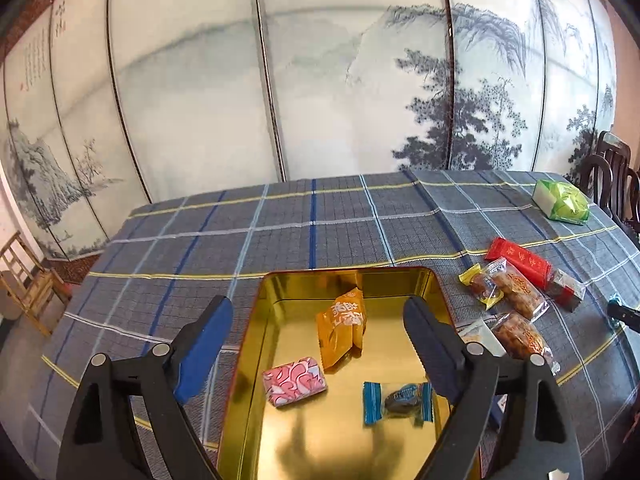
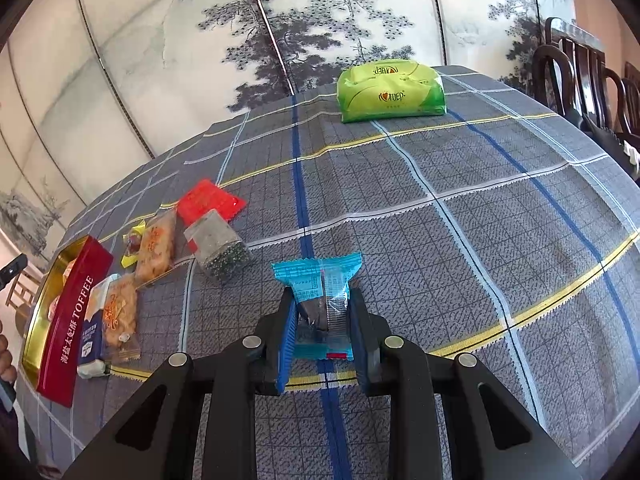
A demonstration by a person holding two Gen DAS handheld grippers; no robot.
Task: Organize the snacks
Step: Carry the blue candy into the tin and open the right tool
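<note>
- Left gripper point(image 1: 318, 344): we see its jaws spread wide, nothing between them, hanging over the near end of the gold tin point(image 1: 280, 440).
- Right gripper point(image 2: 322, 320): jaws clamped on a blue packet point(image 2: 320, 280), which stands up between the blue pads point(image 2: 286, 344). The packet's crimped top flares above the fingertips; a dark snack shows through its clear part.
- In the tin, from the left view, we count three snacks: an orange pouch point(image 1: 342, 326) near the middle, a pink sweet point(image 1: 294, 380) at near left, a blue-ended candy point(image 1: 398, 402) at near right. All lie apart from one another.
- Right of the tin, on the plaid cloth point(image 1: 200, 248), lies a loose cluster: a red bar point(image 1: 520, 262) farthest back, a yellow-ended candy point(image 1: 480, 286), two clear nut bars point(image 1: 518, 292), and a white pack point(image 1: 482, 338) just beside the tin's wall.
- From the right view, the tin's red side point(image 2: 74, 320) reads TOFFEE. A clear pack of dark bits point(image 2: 220, 248) lies just in front of the red bar.
- Green pack point(image 2: 392, 92) sits at the far edge of the table, well apart from the rest.
- Painted screen point(image 1: 320, 80) behind; dark chairs point(image 2: 580, 76) at right.
</note>
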